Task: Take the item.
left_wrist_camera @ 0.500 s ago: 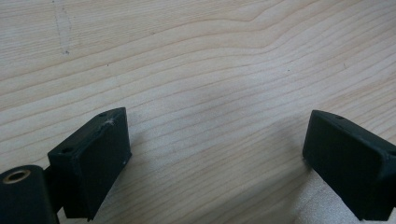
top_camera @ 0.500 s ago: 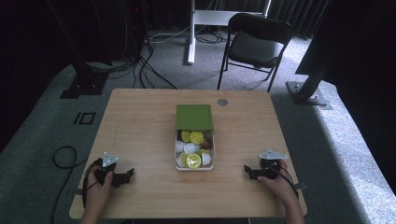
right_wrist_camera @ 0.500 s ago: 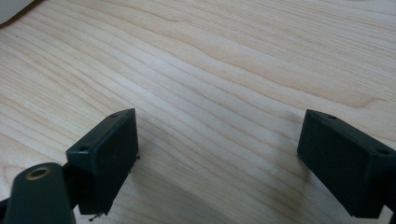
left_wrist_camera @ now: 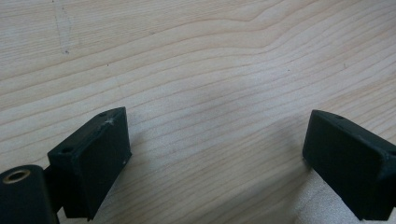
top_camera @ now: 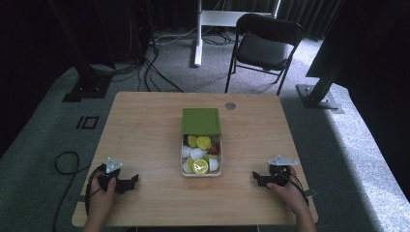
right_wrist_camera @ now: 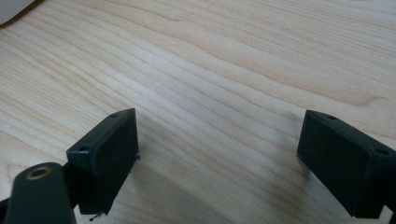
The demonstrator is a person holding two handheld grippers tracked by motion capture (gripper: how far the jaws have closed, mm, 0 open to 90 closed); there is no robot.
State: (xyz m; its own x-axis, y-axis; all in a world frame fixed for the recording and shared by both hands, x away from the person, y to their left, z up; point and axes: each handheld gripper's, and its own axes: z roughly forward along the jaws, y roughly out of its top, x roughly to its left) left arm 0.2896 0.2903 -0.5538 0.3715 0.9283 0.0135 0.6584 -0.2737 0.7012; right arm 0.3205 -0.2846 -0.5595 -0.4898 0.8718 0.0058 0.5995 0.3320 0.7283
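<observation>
Between hand-held grippers (top_camera: 134, 180) (top_camera: 255, 176): box (top_camera: 201, 147).

Hardly anything moves in this half second. The left hand-held gripper (top_camera: 131, 182) sits where it was near the near-left corner of the counter (top_camera: 145, 130), if anything a touch closer to the middle, though the shift is too slight to be sure of. The right hand-held gripper (top_camera: 256, 178) reads the same way on the near-right side: any drift is too small to call. Nothing else on the counter shows a change.
</observation>
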